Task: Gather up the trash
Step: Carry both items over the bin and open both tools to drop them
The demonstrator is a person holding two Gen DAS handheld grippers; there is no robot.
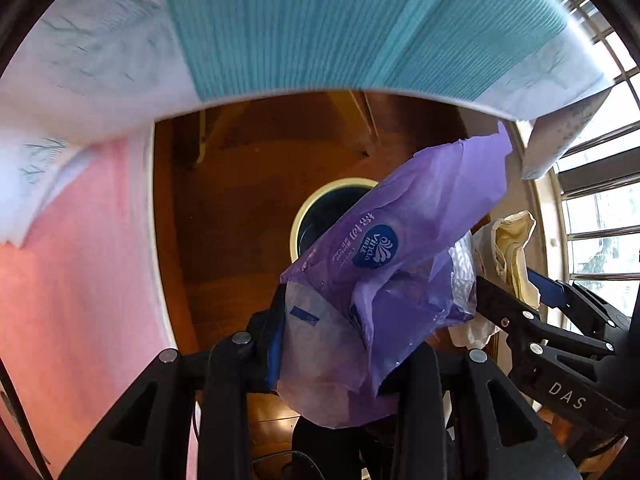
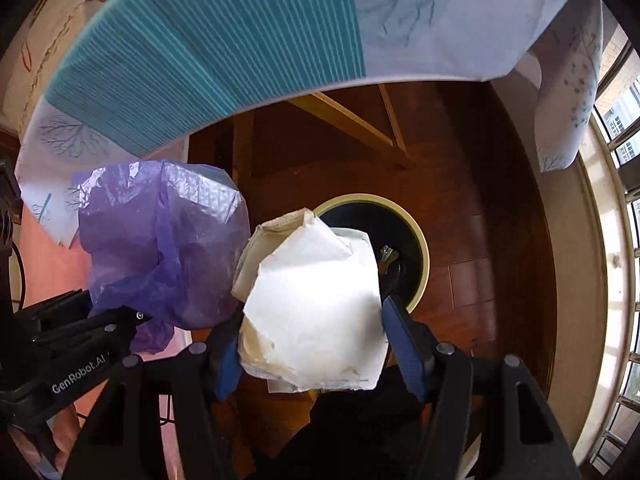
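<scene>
Purple tissue wrapper (image 1: pixel 400 248), light, limp and slippery, hangs pinched in the left gripper (image 1: pixel 340 344) above the round bin (image 2: pixel 416 256); the right gripper (image 2: pixel 312 344) clamps crumpled white paper (image 2: pixel 316 300), soft and crushable.

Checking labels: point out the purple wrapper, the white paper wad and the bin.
purple wrapper (image 1: pixel 374 248), left wrist view, on its blue logo.
white paper wad (image 2: pixel 316 308), right wrist view, on its flat white face.
bin (image 2: pixel 420 280), right wrist view, on its cream rim.
</scene>
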